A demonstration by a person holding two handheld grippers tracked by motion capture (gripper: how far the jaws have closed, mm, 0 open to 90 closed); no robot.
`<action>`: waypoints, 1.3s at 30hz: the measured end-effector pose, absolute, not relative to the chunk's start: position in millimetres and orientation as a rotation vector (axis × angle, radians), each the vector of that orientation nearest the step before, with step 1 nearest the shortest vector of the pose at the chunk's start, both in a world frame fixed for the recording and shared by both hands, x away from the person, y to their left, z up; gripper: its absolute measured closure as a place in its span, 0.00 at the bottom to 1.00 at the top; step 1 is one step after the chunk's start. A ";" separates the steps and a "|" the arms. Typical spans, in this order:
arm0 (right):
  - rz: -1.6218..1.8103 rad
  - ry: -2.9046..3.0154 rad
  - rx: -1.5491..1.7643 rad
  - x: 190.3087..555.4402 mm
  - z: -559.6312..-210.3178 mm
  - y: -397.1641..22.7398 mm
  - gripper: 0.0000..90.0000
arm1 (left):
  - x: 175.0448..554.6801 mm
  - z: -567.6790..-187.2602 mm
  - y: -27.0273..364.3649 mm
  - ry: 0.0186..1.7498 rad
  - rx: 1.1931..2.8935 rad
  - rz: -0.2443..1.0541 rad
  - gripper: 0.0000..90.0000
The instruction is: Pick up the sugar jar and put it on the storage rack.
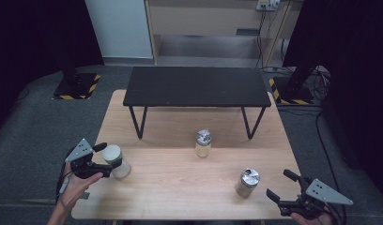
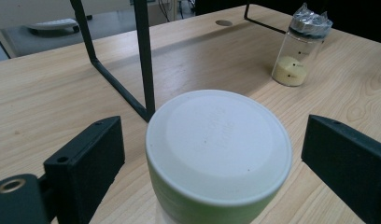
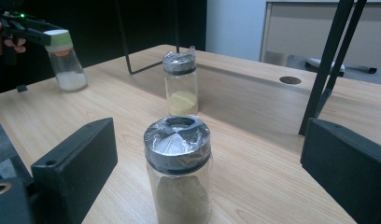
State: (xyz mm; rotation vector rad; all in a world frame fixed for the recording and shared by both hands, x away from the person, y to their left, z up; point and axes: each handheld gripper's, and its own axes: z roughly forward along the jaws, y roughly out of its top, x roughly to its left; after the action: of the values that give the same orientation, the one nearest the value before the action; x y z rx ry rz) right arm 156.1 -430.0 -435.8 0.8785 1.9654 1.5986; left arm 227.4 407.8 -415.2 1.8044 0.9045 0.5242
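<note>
Left gripper [image 1: 106,155], jaws spread, straddles the white-lidded jar [image 2: 218,144]: rigid, likely slippery glass; grasp the lid's rim.

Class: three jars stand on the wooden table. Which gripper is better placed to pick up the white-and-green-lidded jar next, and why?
Left. The left gripper already has its open jaws on either side of the white-lidded jar, gaps showing both sides. The right gripper sits across the table, facing the brown-filled jar.

Light wooden table [image 1: 180,187], black metal stand [image 1: 196,86], green-lidded jar [image 1: 115,161], yellow-powder jar [image 1: 203,143], brown-powder jar [image 1: 247,183]
</note>
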 end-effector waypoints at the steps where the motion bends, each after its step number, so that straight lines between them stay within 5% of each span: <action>1: 1.601 1.964 0.880 156.1 -436.0 -430.0 0.05 | 227.8 -415.8 407.6 0.903 1.806 0.525 0.06; 14: 1.603 1.963 0.883 156.3 -436.4 -430.4 0.05 | 228.8 -424.4 408.1 0.902 1.786 0.532 0.11; 19: 1.601 1.961 0.885 156.0 -436.3 -430.3 0.05 | 229.6 -428.4 408.5 0.873 1.781 0.536 0.17; 24: 1.601 1.959 0.884 156.0 -436.4 -430.3 0.05 | 227.8 -435.4 409.4 0.848 1.766 0.557 0.35; 39: 1.601 1.958 0.883 155.9 -436.3 -429.9 0.05 | 226.3 -431.7 406.3 0.855 1.779 0.570 0.36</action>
State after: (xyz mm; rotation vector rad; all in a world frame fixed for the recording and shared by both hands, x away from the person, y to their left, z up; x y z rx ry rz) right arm 155.9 -429.9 -436.3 0.8826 1.9577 1.6008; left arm 226.3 406.3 -431.7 1.7787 0.8547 0.5704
